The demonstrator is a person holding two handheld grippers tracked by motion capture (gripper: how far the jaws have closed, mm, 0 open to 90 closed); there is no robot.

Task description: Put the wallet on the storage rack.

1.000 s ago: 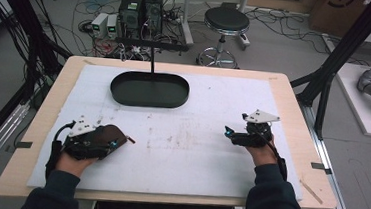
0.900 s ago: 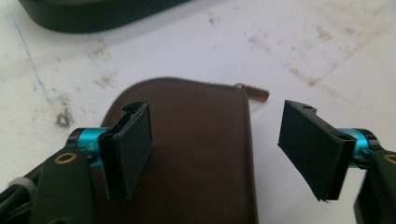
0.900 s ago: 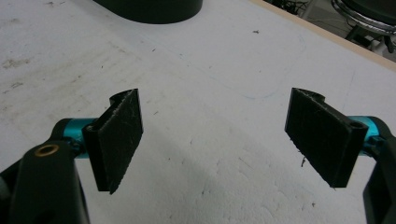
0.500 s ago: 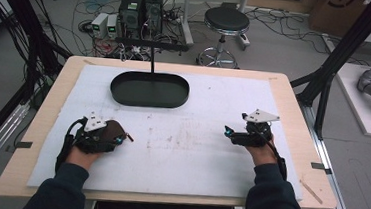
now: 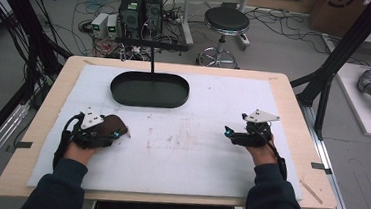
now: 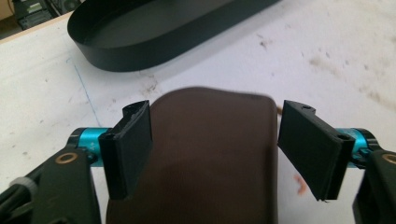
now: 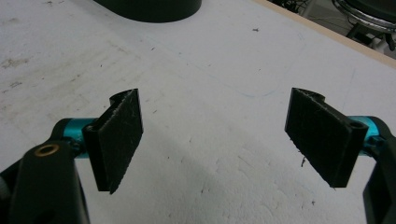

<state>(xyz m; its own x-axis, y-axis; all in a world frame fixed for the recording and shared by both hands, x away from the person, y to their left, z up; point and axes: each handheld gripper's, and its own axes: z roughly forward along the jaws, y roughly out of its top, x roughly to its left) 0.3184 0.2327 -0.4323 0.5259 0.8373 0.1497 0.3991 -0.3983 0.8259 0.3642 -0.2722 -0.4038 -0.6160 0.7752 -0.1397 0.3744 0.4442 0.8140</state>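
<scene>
At the left of the high view we see the left gripper (image 5: 119,133) resting low on the white sheet (image 5: 190,150) that covers the bench (image 5: 294,100), with a dark brown flat object (image 5: 113,125) between its fingers. In the left gripper view this brown object (image 6: 210,154) is a smooth, rounded-cornered slab whose long axis runs along the gripper, its far rounded end pointing away from the hand toward the black oval tray (image 6: 154,28); in the high view that end points to the right and slightly up the bench. The fingers (image 6: 128,149) have just been opening: the left one lies against the object's edge, while a narrow gap shows between the object and the right one, so we read the fingers as apart, not clamped. The object's near end is blurred, and we can make out no label or writing on it. Farther along, the black oval tray (image 5: 149,89) sits on the sheet near the far edge of the bench, its long axis running left to right. At the right, the right gripper (image 5: 229,134) rests on the sheet, well apart from the object, its fingers (image 7: 116,140) spread wide with bare sheet between them. We find no readable brand or text on the grippers or the tray.
</scene>
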